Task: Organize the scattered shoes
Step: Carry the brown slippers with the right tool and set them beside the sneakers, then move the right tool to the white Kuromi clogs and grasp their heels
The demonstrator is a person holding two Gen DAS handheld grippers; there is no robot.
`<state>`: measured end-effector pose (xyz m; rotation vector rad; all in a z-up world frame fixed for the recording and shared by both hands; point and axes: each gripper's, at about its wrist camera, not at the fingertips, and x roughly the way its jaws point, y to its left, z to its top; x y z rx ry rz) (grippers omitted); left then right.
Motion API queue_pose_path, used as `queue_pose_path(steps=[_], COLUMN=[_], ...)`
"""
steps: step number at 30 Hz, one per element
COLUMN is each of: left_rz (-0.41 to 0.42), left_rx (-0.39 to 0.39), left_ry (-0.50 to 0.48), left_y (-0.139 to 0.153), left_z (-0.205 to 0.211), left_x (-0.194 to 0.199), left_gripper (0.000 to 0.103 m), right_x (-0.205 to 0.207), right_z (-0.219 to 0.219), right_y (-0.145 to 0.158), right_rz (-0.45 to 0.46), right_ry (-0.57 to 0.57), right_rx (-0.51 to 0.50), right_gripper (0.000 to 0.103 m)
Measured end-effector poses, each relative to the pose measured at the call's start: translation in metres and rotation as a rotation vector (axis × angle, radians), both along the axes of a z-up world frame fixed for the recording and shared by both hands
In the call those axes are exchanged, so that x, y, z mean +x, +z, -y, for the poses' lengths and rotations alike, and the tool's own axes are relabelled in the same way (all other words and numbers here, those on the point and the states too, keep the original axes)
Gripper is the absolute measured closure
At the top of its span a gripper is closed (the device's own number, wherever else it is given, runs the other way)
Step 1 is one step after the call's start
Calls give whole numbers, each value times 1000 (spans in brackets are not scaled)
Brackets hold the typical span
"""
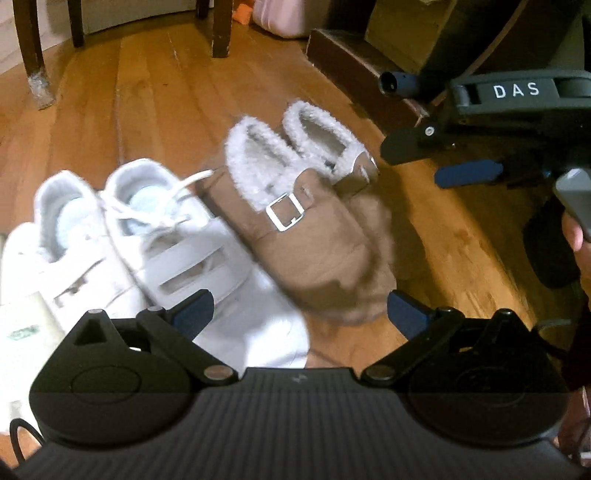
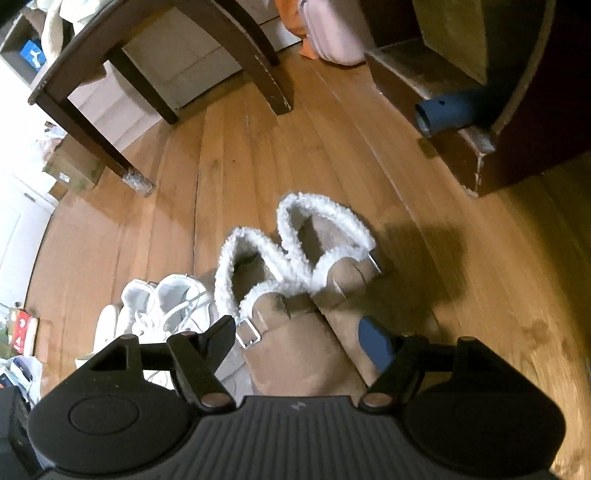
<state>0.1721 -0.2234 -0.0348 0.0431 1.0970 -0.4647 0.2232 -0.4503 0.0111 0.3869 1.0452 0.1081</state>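
Observation:
Two brown slippers with white fleece lining lie side by side on the wood floor, the buckled one (image 1: 314,251) (image 2: 280,354) left of its mate (image 1: 332,147) (image 2: 343,291). A pair of white strap sneakers (image 1: 177,229) (image 2: 166,306) rests against their left side. My left gripper (image 1: 301,314) hovers open over the sneaker and slipper toes, its pads touching neither. In the left wrist view my right gripper (image 1: 439,162) (image 2: 297,339) hangs open just right of the slippers, nothing between its fingers.
Dark chair legs (image 1: 221,29) (image 2: 273,85) stand behind the shoes. A dark wooden base (image 1: 351,62) (image 2: 472,162) with a blue tube (image 1: 399,83) (image 2: 450,112) lies at the right. A pink bag (image 2: 332,33) sits at the back. A hand (image 1: 576,232) holds the right gripper.

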Motion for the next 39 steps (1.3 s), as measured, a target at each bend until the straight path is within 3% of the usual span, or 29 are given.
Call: queue_pose_path(steps=[3,5,9,10,15,19,24,27,32,39], left_rz=[-106,-156,-232,-293,-426,-416,-427,-400,-480,-467], left_rx=[114,263,393,366,226,273,275,327,236,250], left_ry=[-49,-122,-123,-71,134,245,277,247,242,224], left_y=[22,37,45,43,27,18,18,27,26,16], left_z=[-34,-67,-143,-178,-285,-339,-367,-371,-387,-389], left_x=[-20,-48,-101,-119,-177,-220,-251,-271,-284,-282], left_gripper=[0,0,0,0,0,0,0,0,0,0], right_x=[-10,-23,-48,-54,-100,-138,-176,-188,-201,-208], right_z=[-15,-41,-106,-122,-232,-317,-405,-425,-427,-420], right_y=[11,19,16,12,-34,-47,-43,-39,-42,-53], right_rz=[4,-19,-136,-173,-490,-562,-640,-661,-747,-793], right_ry=[39,138,319,348,525,681,821,864,841,777], right_rx=[40,92,69,58,79,65,119,114,137,165], right_gripper=[27,24,18,18,20,20,19,14,15,18])
